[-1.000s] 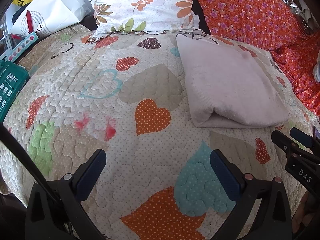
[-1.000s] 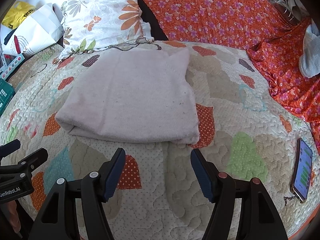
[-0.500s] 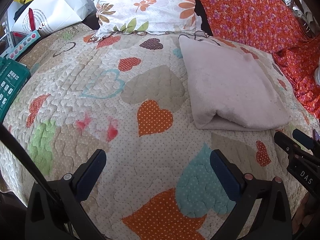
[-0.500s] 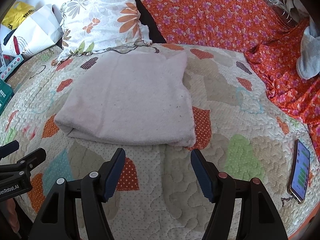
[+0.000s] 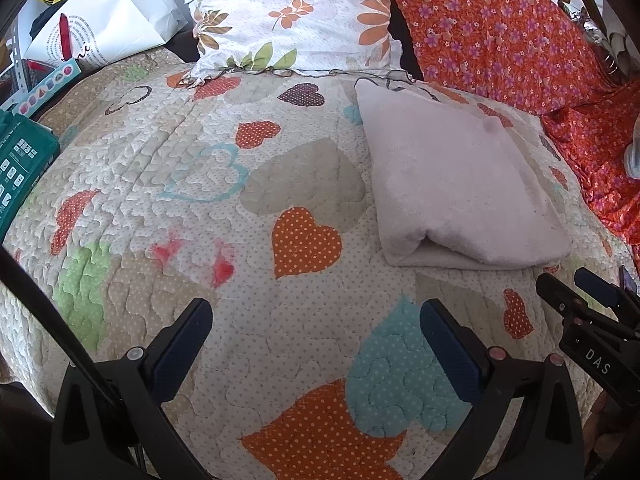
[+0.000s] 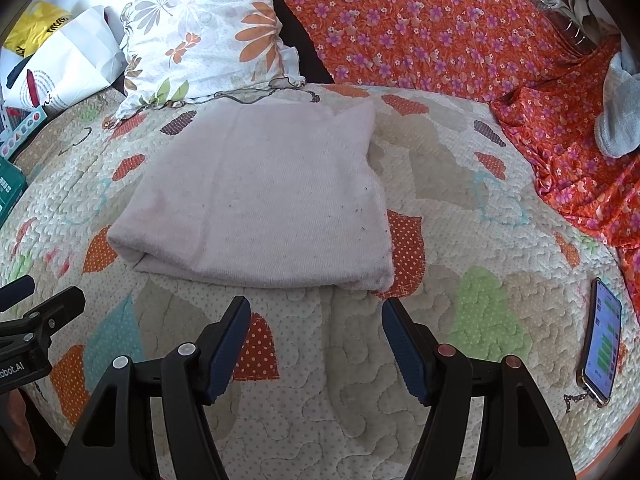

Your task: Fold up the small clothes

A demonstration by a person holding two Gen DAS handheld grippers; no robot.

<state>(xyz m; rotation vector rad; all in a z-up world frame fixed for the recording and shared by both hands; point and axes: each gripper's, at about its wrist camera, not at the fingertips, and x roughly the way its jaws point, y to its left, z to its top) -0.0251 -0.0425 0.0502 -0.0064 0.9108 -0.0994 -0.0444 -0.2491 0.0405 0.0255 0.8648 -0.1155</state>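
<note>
**Folded cloth lies ahead, both grippers empty**

While the pale pink, soft knitted cloth [image 6: 256, 200] lies folded on the heart-patterned quilted bedspread [image 5: 192, 208], neither tool holds anything. To the left, the left gripper [image 5: 316, 344] hovers over bare quilt with its jaws spread wide, well apart from the cloth, which sits up and to its right. The right gripper [image 6: 316, 340] is likewise released, jaws apart, just short of the cloth's near edge.

Judging from the layers showing at the near-left corner, the cloth is already doubled over; a further fold would probably go best by pinching both near corners, each gripper catching all layers at once, then carrying them evenly toward the far edge so the stack does not skew.

Room is generous on the left, where open quilt stretches to a green box [image 5: 20, 168] at the border. Beyond the cloth, a white floral pillow [image 6: 208, 36] touches its far edge. Rightward, an orange flowered fabric [image 6: 440, 36] and a smartphone [image 6: 602, 338] near the bed's edge limit sweep.
</note>
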